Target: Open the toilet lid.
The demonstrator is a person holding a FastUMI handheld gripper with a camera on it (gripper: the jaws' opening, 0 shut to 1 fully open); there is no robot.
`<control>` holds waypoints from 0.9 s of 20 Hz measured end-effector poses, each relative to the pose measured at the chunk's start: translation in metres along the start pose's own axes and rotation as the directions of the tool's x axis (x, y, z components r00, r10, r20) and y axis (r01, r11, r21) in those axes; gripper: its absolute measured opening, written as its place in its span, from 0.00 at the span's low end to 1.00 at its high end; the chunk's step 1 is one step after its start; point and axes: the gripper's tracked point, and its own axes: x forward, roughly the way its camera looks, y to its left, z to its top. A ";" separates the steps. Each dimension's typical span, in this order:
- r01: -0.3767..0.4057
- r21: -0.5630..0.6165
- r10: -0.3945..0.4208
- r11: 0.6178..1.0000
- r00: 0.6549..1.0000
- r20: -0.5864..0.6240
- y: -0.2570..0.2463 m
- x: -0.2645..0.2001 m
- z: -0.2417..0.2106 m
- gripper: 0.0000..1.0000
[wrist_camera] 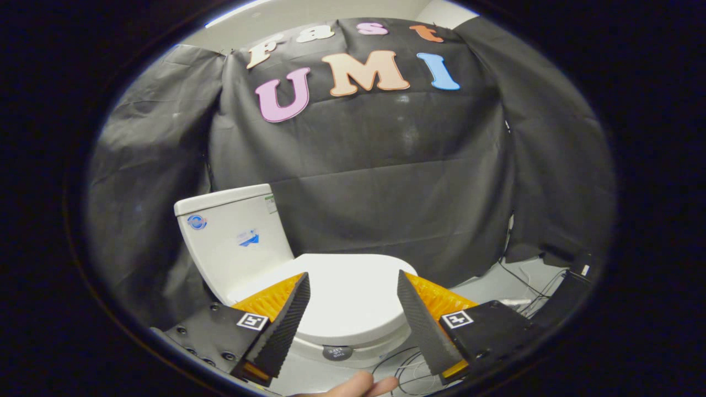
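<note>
A white toilet stands against the black booth wall, its lid lying flat and closed over the bowl. Its white tank rises behind the lid, to the left. My gripper hovers above the lid and is open, the two fingers spread wide with the lid showing between and beyond them. Nothing is held between the fingers. The left fingertip lines up with the lid's left side near the tank, and the right fingertip with the lid's right edge. A small dark round button sits on the bowl's front below the lid.
Black cloth drapes the wall behind and to both sides of the toilet. Loose cables and a dark box lie on the pale floor to the right. More thin wires run on the floor under the fingers. A person's fingers show below the gripper.
</note>
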 end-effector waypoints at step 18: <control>-0.006 0.051 0.006 0.999 1.000 0.008 0.011 -0.009 0.001 0.98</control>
